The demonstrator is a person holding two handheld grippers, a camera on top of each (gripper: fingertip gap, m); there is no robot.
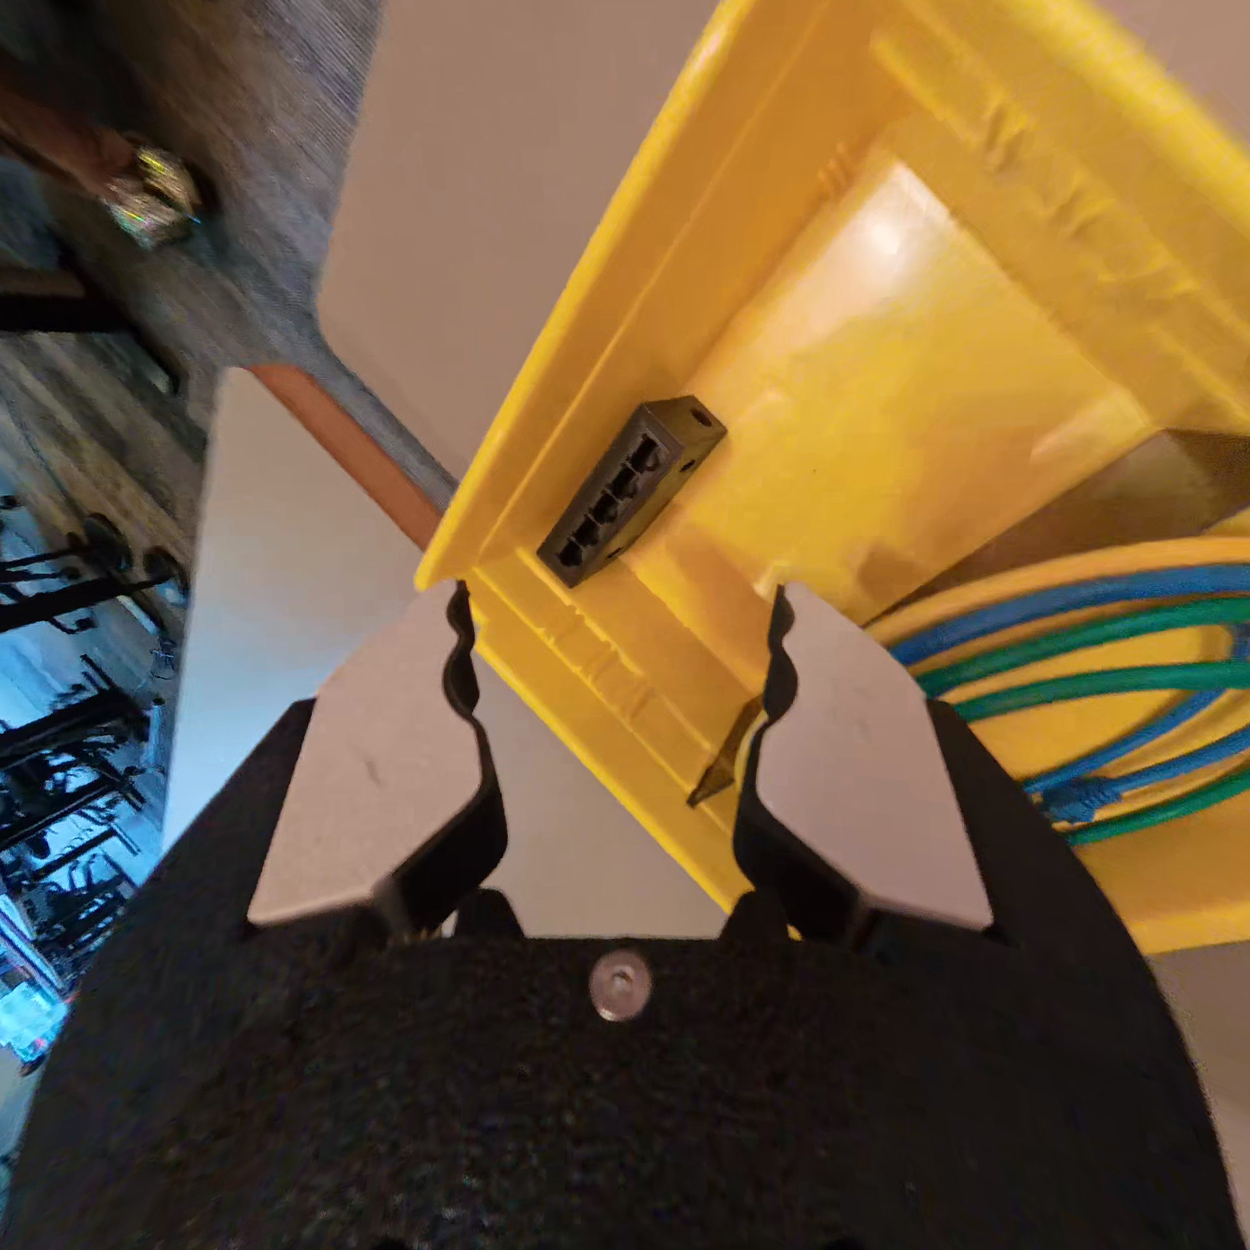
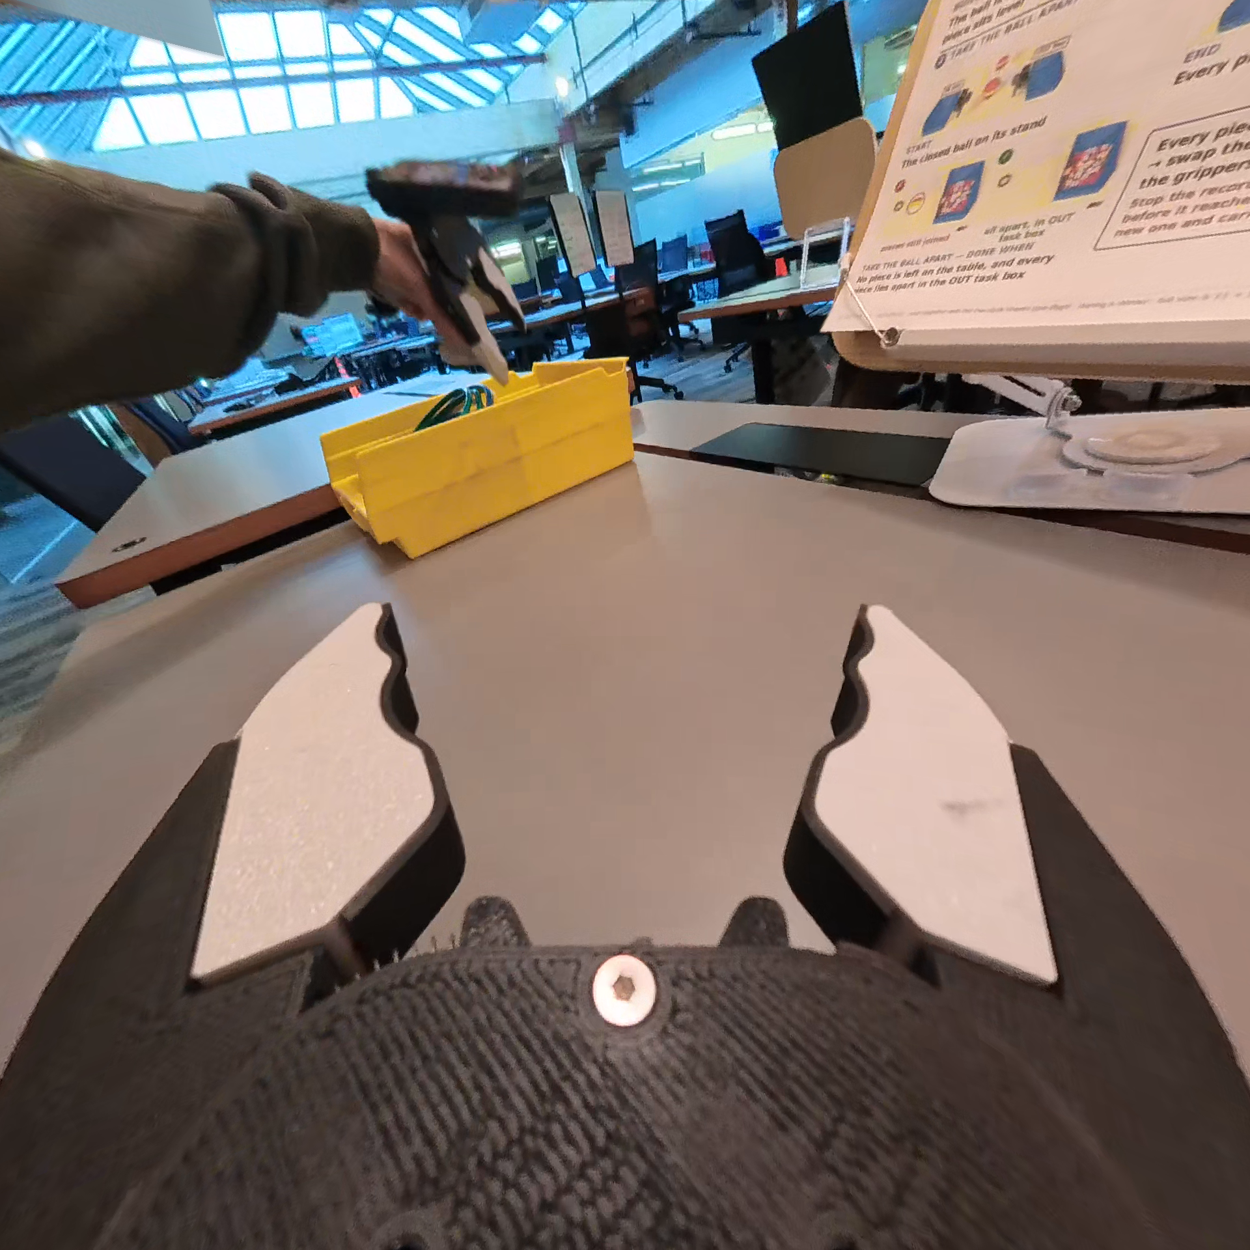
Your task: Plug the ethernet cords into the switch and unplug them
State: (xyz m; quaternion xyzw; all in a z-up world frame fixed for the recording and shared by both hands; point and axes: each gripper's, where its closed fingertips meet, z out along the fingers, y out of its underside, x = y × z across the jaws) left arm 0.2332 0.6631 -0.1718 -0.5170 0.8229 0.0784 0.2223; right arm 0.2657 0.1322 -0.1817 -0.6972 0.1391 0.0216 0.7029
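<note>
A small black switch [image 1: 632, 488] with a row of empty ports lies inside a yellow bin [image 1: 899, 419], near its left wall. Coiled blue cords [image 1: 1055, 605] and green cords [image 1: 1082, 683] lie in the bin to the right; a blue plug [image 1: 1079, 798] shows at the coil's lower side. My left gripper [image 1: 619, 595] is open and empty, held above the bin's near rim and pointing down at it. My right gripper [image 2: 626, 619] is open and empty, low over the table, well short of the bin [image 2: 487, 460]. The left gripper [image 2: 497, 341] also shows there, above the bin.
The bin stands near the grey table's [image 2: 676, 609] far left edge. A board with an instruction sheet [image 2: 1055, 169] stands at the right on a white base [image 2: 1096, 460]. A black pad [image 2: 818, 443] lies behind. A sleeved arm [image 2: 169, 270] reaches in from the left.
</note>
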